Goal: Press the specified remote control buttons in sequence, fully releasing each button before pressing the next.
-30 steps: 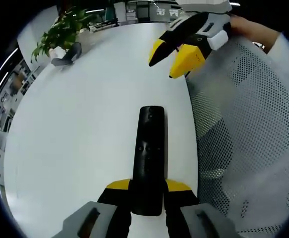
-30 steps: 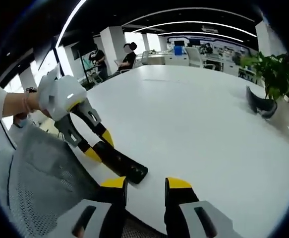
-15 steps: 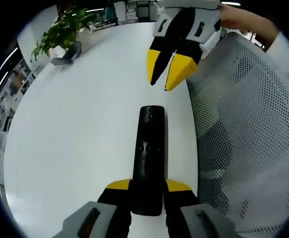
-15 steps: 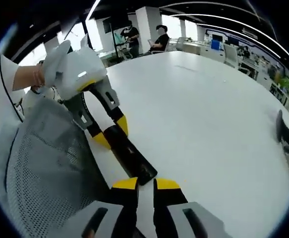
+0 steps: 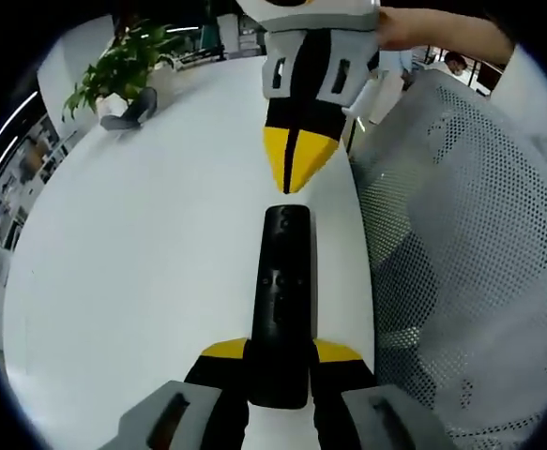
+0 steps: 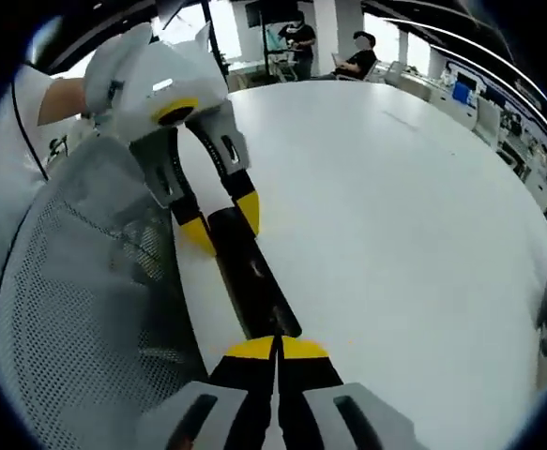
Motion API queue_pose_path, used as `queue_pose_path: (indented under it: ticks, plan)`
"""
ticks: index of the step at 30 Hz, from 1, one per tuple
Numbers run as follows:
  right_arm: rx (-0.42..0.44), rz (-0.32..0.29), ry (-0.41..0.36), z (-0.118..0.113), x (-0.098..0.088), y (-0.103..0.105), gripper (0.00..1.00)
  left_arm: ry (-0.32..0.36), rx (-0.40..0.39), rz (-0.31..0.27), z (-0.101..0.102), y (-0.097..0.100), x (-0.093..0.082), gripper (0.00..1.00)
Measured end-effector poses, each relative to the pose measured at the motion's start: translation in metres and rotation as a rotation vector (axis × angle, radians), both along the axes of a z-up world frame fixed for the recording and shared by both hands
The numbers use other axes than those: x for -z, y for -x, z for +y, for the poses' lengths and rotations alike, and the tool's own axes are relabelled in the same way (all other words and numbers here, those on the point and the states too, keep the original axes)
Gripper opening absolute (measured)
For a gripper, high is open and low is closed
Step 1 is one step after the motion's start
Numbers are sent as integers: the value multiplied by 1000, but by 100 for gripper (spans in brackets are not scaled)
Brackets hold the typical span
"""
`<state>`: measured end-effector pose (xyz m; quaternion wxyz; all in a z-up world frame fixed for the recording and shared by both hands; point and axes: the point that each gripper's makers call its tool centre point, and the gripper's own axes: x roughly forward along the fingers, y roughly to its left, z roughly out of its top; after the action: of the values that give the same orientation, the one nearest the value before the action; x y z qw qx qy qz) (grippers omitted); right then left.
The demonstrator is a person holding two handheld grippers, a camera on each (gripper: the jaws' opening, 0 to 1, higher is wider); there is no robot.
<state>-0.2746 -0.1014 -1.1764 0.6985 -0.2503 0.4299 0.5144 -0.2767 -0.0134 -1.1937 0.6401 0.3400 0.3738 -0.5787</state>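
Both claws meet over one black remote [image 5: 282,300]. From 6 o'clock in the left gripper view, the left claw [image 5: 280,361] has its yellow-tipped jaws clamped on the near end of the remote, which lies flat on the white table [image 5: 142,272] and runs straight toward 12 o'clock. The right claw [image 5: 294,169] comes down from 12 o'clock with its jaws pressed together into a single yellow wedge; its tip sits just above the remote's far end (whether it touches cannot be told from this angle). A hand [image 5: 423,28] holds it at about 1 o'clock.

From the right gripper view the right claw [image 6: 276,349] rises from 6 o'clock, jaws together, tip at the remote's [image 6: 252,286] end. The left claw [image 6: 219,220] grips the other end at about 11 o'clock, a hand [image 6: 62,98] behind it at 10 o'clock.

A grey mesh chair back [image 5: 470,262] crowds the table edge from 2 to 5 o'clock in the left gripper view, just beside the remote. A potted plant [image 5: 118,66] stands at 10 o'clock, well apart, with a dark curved object [image 5: 130,108] lying by it. Two people [image 6: 329,42] sit far off at 12 o'clock in the right gripper view.
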Motion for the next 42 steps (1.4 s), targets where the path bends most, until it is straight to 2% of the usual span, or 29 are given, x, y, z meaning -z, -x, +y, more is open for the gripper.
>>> queue_pose_path:
  ticks: [1,3,8,10,12,16,19,21,24,30,31,32,34,36,40,42]
  plan:
    - [-22,15,15,-2,1,3,0,5,-3,0,0,0,0,24]
    - [-20,12,6,2,1,1,0,8,-5,-1,-1,0,0,24]
    - [-64,-5,57,0,7,-3,0,7,-4,-1,-1,-1,0,24]
    - [-68,-16,49,2,6,-4,0,13,-6,-1,-1,-1,0,24]
    - [-72,-4,50,2,5,-1,0,24,-12,0,-1,-1,0,24]
    - [-101,-37,74,2,6,0,0,48,-20,2,-1,-2,0,24]
    - [-91,-33,118,2,6,-2,0,70,-22,4,0,-3,0,24]
    - [-84,-42,149,4,7,-2,0,90,-28,5,0,-3,0,24]
    - [-47,-36,186,5,8,-3,0,173,-48,-6,0,-3,1,24]
    - [-32,-23,255,5,9,-5,0,268,-66,-19,1,0,-3,24]
    - [-31,-20,259,5,9,-5,0,263,-65,-18,1,0,-3,24]
    - [-14,-3,269,2,9,-6,0,219,-18,-13,-1,0,-3,24]
    - [30,12,269,-2,11,-7,0,174,-5,-13,-2,1,-3,24]
    - [64,15,277,-4,11,-8,0,178,-23,-13,-4,1,-4,24]
    - [46,4,331,-4,12,-7,0,174,-45,-16,-4,1,-3,24]
    - [90,22,339,-5,12,-8,0,168,-51,-16,-4,0,-2,24]
